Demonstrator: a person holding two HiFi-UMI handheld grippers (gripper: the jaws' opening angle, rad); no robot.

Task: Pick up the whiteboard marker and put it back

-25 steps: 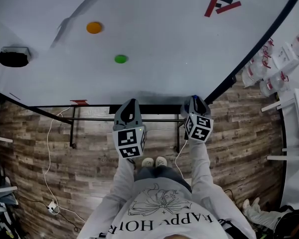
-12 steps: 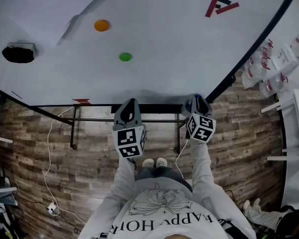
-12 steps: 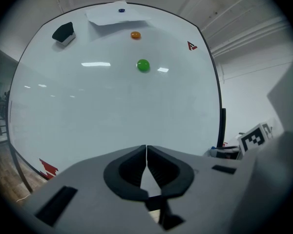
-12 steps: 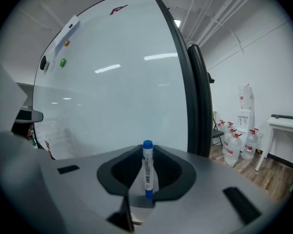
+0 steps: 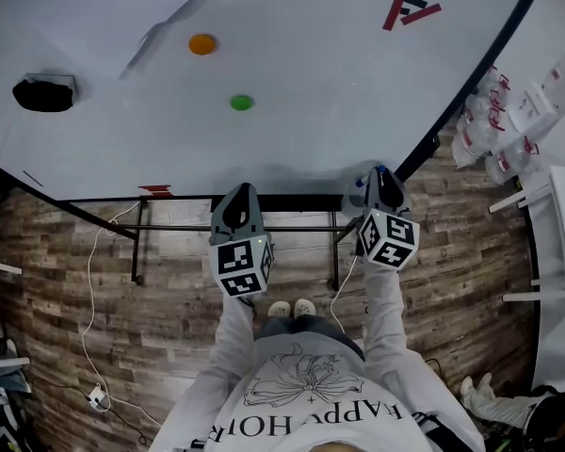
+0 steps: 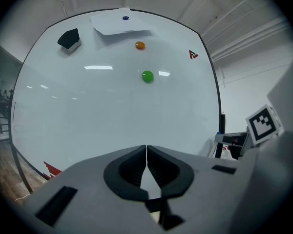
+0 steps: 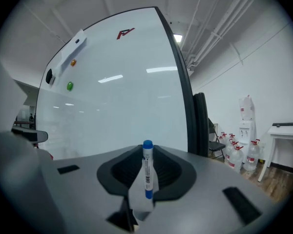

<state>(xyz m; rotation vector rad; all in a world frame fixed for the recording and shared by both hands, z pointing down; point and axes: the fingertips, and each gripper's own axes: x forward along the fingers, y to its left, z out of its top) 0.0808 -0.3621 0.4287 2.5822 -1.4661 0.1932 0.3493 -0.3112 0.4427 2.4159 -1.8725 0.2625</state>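
Observation:
The whiteboard marker (image 7: 147, 174) is white with a blue cap (image 7: 147, 144) and stands upright between the jaws of my right gripper (image 7: 147, 156), which is shut on it. In the head view the right gripper (image 5: 378, 183) is at the lower right edge of the whiteboard (image 5: 292, 73), and the marker's blue tip (image 5: 381, 169) pokes out of it. My left gripper (image 5: 239, 207) hangs beside it, in front of the board's bottom rail. Its jaws (image 6: 146, 150) are shut with nothing between them.
On the whiteboard (image 6: 112, 106) are a green magnet (image 6: 147, 76), an orange magnet (image 6: 140, 45), a black eraser (image 6: 69, 39), a pinned sheet of paper (image 6: 121, 23) and a red logo (image 6: 193, 54). Water bottles (image 7: 238, 155) and a white table (image 7: 284, 128) stand to the right.
The right gripper has risen along the board's right edge with the marker still in it. The left gripper has shifted only slightly.

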